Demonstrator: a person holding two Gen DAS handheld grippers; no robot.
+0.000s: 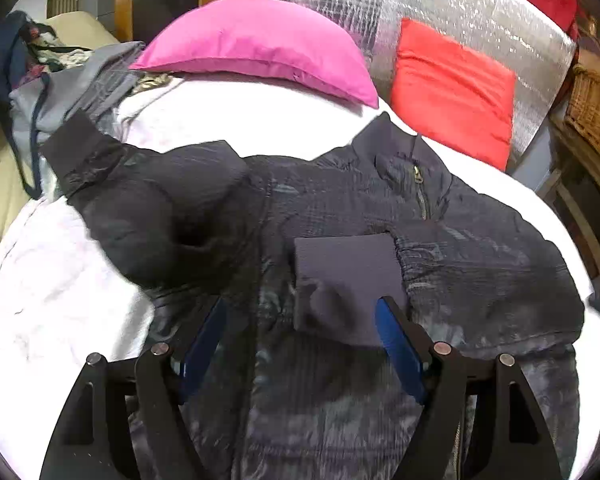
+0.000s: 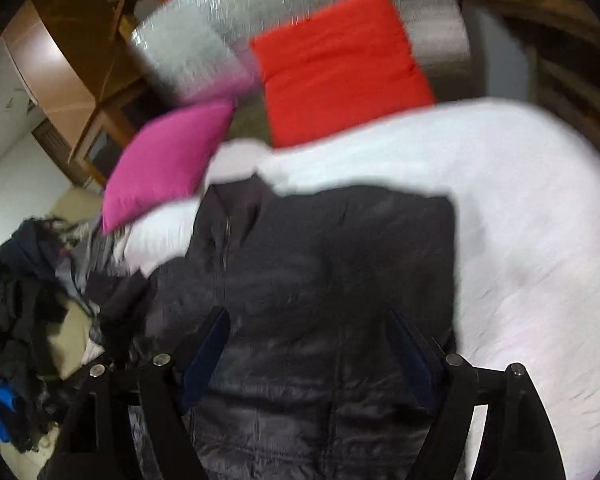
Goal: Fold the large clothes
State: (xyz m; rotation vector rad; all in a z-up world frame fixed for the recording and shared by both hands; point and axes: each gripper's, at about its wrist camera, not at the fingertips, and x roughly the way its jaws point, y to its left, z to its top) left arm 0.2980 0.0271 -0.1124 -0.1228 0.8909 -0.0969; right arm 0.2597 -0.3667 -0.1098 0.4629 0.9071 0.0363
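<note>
both grippers hang tilted down over the dark jacket [image 1: 340, 208], which lies spread on the white bed [image 1: 60, 280]. left gripper [image 1: 300, 344]: i see its jaws wide apart and empty, its blue pads [image 1: 400, 352] flanking the folded-in sleeve cuff [image 1: 348, 276] on the jacket's chest without touching it. right gripper [image 2: 312, 344]: jaws equally spread, holding nothing, above the jacket's lower front; that view is blurred. beyond the jacket's collar sit a pink pillow [image 1: 256, 52] and a red pillow [image 1: 452, 88].
</note>
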